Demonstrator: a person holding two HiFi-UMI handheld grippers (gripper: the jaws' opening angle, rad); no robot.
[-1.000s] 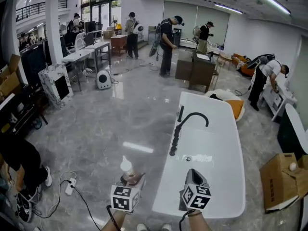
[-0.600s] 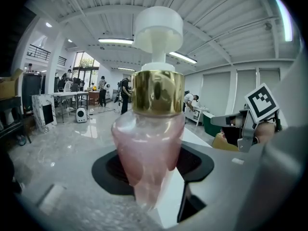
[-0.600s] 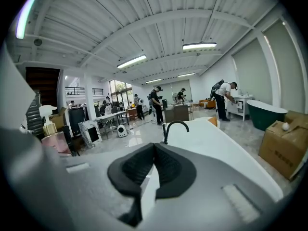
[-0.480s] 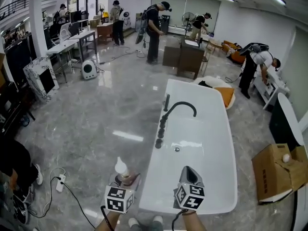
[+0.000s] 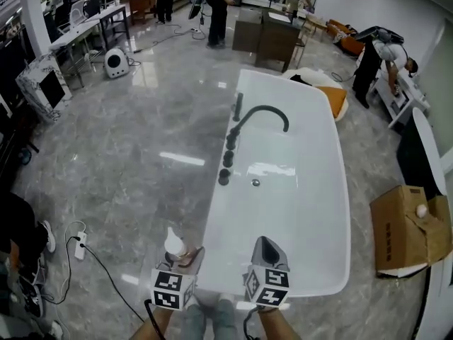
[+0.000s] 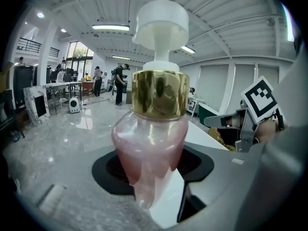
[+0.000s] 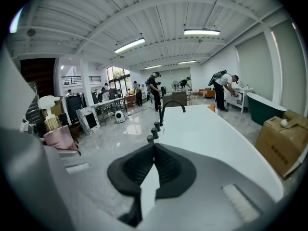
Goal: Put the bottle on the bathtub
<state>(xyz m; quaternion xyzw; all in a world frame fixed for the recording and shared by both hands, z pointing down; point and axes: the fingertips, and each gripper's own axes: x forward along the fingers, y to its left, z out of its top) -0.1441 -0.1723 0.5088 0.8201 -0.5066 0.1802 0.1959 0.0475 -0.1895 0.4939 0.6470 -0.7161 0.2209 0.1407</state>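
Holding the bottle (image 6: 156,129) upright, the left gripper (image 5: 185,257) has its jaws clamped on the pink glass low down, where the body narrows toward its base; the gold collar and white pump head stand well above the pads. Off to this gripper's left a power strip (image 5: 79,245) and its cable lie on the marble floor. The bottle is apart from the bathtub (image 5: 311,211), whose near rim lies just ahead and to the gripper's right, so the load seems to hang over floor rather than over the tub.

Just beside it on the right, the right gripper (image 5: 266,245) has its jaws together with nothing between them, pointing along the tub toward the black faucet (image 5: 258,115). Farther right sits a cardboard box (image 5: 407,229).

The risk, as I judge it, lies in the low grip and the ledge. A top-heavy bottle pinched on tapering glass could tip or slide out. The rim looks glossy and rounded, so letting go off-centre could send the bottle into the basin or onto the floor.
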